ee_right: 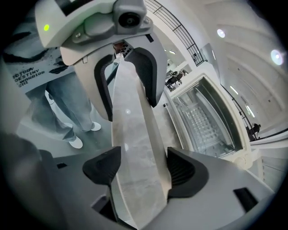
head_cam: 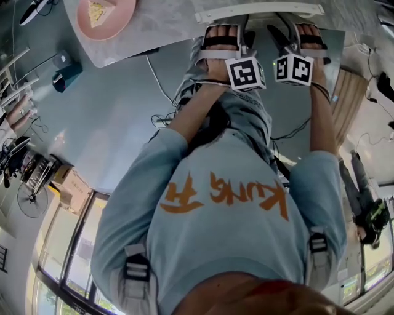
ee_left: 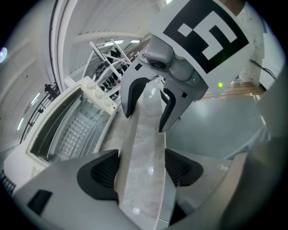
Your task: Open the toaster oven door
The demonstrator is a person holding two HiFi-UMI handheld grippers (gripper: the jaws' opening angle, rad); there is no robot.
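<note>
While both grippers sit at the rim of the marble tabletop (ee_left: 145,134), neither touches the toaster oven (ee_left: 67,130). The oven stands further in on that tabletop, apart from both. It shows to the left of the jaws in the left gripper view and to their right in the right gripper view. It is white, and a wire rack shows through its glass front. The left gripper (ee_left: 141,166) has its jaws spread, with the pale slab of the tabletop's edge running between them and nothing clamped. The right gripper (ee_right: 139,168) is likewise spread wide over the same slab, holding nothing. Each gripper view shows the other gripper facing it along the edge, its marker cube uppermost. In the head view the two sit side by side at the tabletop's rim, at the ends of arms in a light blue shirt (head_cam: 234,203). A pink plate (head_cam: 120,18) with a slice of food (head_cam: 96,11) lies well off to the left. Legs in pale jeans (ee_right: 67,108) stand on the grey floor (ee_left: 225,126).
</note>
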